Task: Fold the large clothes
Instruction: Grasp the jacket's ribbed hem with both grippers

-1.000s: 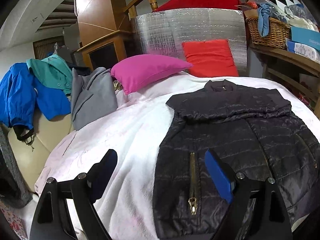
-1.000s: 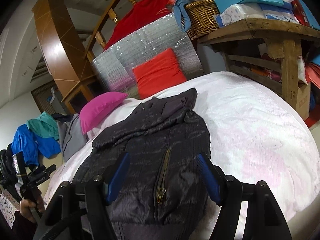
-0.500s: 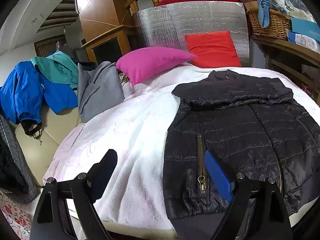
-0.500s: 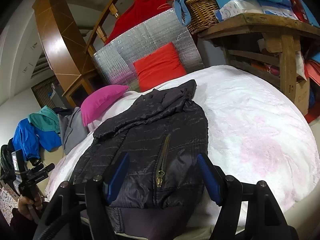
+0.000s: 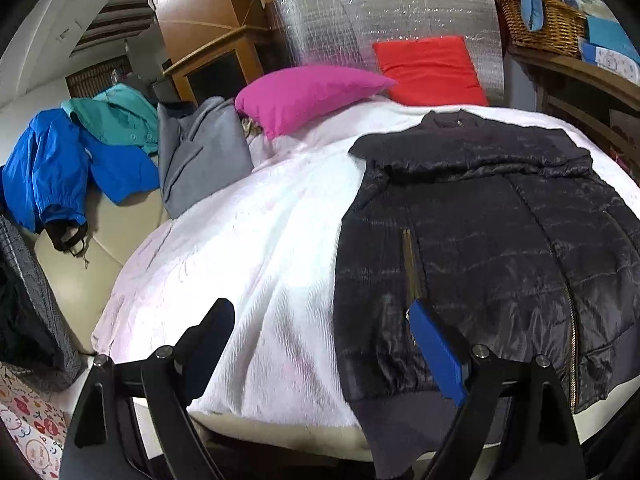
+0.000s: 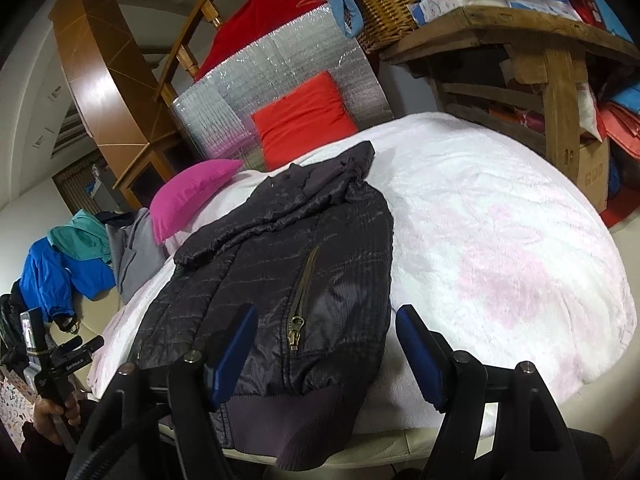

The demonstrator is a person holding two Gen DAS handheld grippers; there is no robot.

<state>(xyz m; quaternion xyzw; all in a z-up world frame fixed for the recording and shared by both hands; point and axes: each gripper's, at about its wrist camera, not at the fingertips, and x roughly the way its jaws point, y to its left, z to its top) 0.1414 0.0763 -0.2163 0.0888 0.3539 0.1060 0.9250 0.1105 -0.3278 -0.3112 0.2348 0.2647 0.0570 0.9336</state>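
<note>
A black quilted jacket [image 5: 480, 248] lies flat on the white blanket [image 5: 260, 248], collar far, ribbed hem hanging over the near edge; its sleeves are folded across the chest. It also shows in the right wrist view [image 6: 288, 280] with a brass pocket zipper [image 6: 300, 300]. My left gripper [image 5: 320, 320] is open and empty, near the jacket's left hem corner. My right gripper [image 6: 326, 320] is open and empty, above the jacket's right hem.
A pink pillow [image 5: 308, 96] and a red cushion [image 5: 428, 70] sit at the bed's far end. Blue, teal and grey clothes [image 5: 100, 152] lie on a sofa at left. A wooden shelf [image 6: 520, 40] with a wicker basket stands at right.
Both grippers have pulled back toward the bed's near edge; the jacket's hem and the bed edge now show. The jacket has not moved.
</note>
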